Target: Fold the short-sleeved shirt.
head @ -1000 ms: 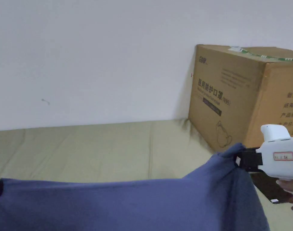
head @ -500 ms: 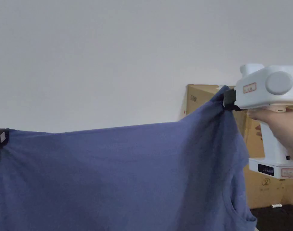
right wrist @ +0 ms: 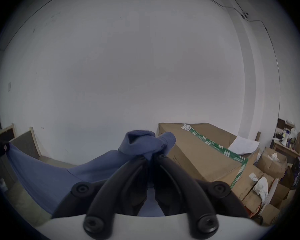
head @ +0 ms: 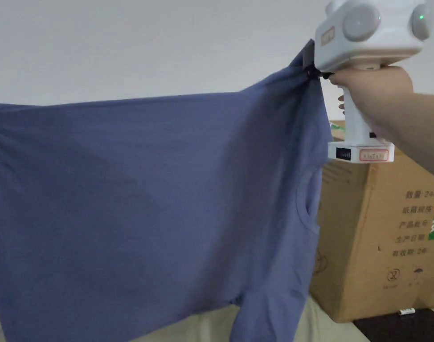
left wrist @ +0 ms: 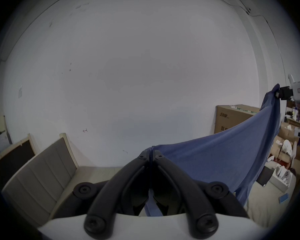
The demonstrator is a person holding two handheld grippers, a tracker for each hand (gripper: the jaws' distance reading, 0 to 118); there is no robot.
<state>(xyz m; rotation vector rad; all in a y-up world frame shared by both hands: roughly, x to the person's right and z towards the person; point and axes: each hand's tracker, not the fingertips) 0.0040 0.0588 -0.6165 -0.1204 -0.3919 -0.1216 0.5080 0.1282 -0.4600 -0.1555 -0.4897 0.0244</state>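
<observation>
Above beige bed [head: 202,323], we hold blue shirt [head: 145,200] stretched: left gripper [left wrist: 151,156] and right gripper [right wrist: 150,154] pinching corners. Keep tension even, lower flat.

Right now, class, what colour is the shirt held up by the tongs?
Plain blue, no pattern; the shirt shows best in the head view.

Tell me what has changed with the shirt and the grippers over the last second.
Both grippers have lifted the blue shirt off the bed: a second ago its top edge sat low over the mattress, now it hangs spread well above it, its hem just over the bed. The right gripper rose most. Unchanged: right gripper and left gripper stay clamped on the shirt's top corners; the cardboard box has not moved.
</observation>
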